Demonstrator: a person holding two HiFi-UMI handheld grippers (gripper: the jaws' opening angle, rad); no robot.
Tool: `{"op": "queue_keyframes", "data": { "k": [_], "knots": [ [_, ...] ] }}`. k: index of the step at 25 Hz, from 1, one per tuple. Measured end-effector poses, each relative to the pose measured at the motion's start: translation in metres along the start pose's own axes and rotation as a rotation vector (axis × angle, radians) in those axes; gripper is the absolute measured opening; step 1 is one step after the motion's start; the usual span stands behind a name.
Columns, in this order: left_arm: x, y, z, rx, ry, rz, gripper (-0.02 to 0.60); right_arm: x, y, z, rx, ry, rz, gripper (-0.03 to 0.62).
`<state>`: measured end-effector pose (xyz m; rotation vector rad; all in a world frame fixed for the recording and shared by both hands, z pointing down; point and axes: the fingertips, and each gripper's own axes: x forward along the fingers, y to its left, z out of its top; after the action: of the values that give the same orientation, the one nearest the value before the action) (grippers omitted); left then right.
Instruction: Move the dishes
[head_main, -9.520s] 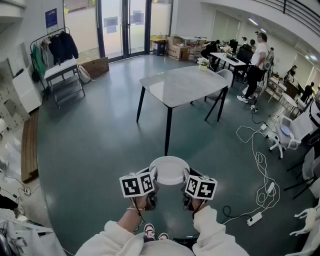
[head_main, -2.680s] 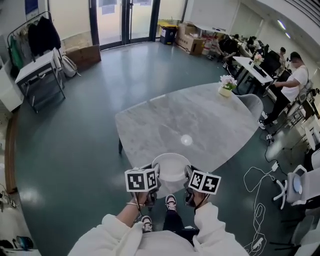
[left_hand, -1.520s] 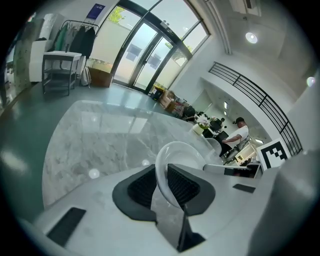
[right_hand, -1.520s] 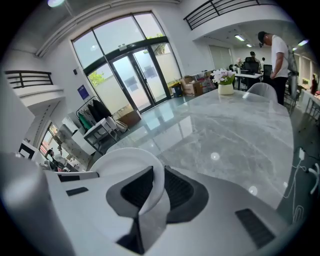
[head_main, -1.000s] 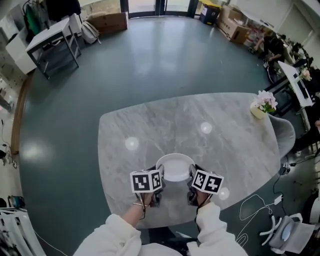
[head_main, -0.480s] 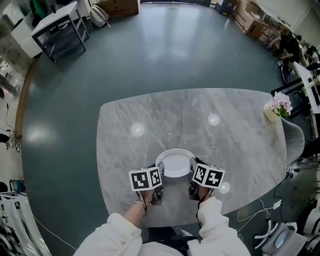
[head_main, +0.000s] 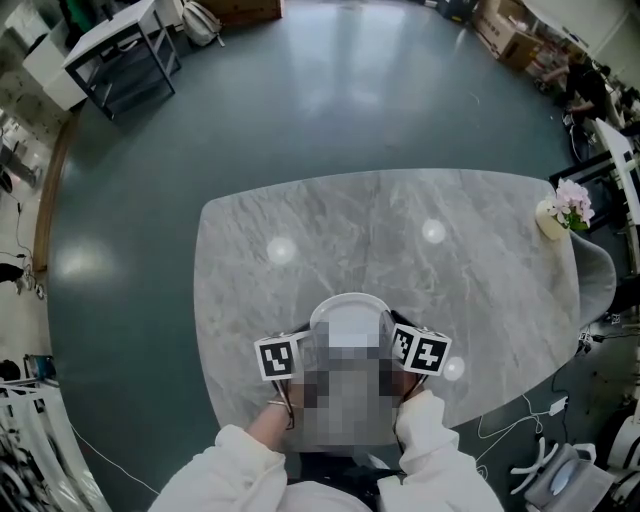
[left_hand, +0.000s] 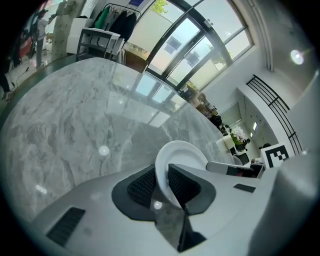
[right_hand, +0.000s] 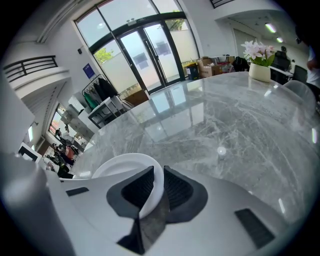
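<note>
A white plate (head_main: 349, 309) hangs low over the near part of a grey marble table (head_main: 470, 290), held by its rim from both sides. In the left gripper view my left gripper (left_hand: 161, 173) is shut on the plate (left_hand: 184, 154), whose edge stands between the ribbed pads. The right gripper view shows my right gripper (right_hand: 156, 181) shut on the opposite rim of the plate (right_hand: 122, 167). In the head view both marker cubes flank the plate, and its near half and the jaws are hidden.
A small pot of flowers (head_main: 560, 208) stands at the table's far right end, seen also as the pot (right_hand: 260, 69). A grey chair (head_main: 597, 278) sits beyond that end. The table's near edge (head_main: 240, 420) is close to my body. Cables (head_main: 505, 425) lie on the floor at right.
I have carried the plate across the room to the marble table. In the last second the plate has moved a little farther over the tabletop; both grippers keep their hold.
</note>
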<state>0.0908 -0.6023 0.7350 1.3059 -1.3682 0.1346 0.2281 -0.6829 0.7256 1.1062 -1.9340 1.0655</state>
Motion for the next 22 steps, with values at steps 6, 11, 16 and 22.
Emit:
{"op": "queue_keyframes", "data": {
  "k": [6,11,16,22],
  "knots": [
    [0.001,0.000,-0.001,0.019,-0.003,0.034,0.071,0.006,-0.002,-0.004,-0.016,0.001,-0.005,0.117],
    [0.001,-0.001,-0.001,0.037,0.015,0.044,0.074,0.002,-0.002,0.001,-0.034,-0.007,-0.026,0.120],
    [-0.004,0.003,0.002,0.039,-0.006,0.063,0.115,0.000,-0.004,0.004,-0.034,-0.022,-0.040,0.141],
    [-0.017,0.013,0.012,0.034,-0.036,0.077,0.130,-0.005,-0.008,0.006,0.002,-0.049,-0.056,0.161]
  ]
}}
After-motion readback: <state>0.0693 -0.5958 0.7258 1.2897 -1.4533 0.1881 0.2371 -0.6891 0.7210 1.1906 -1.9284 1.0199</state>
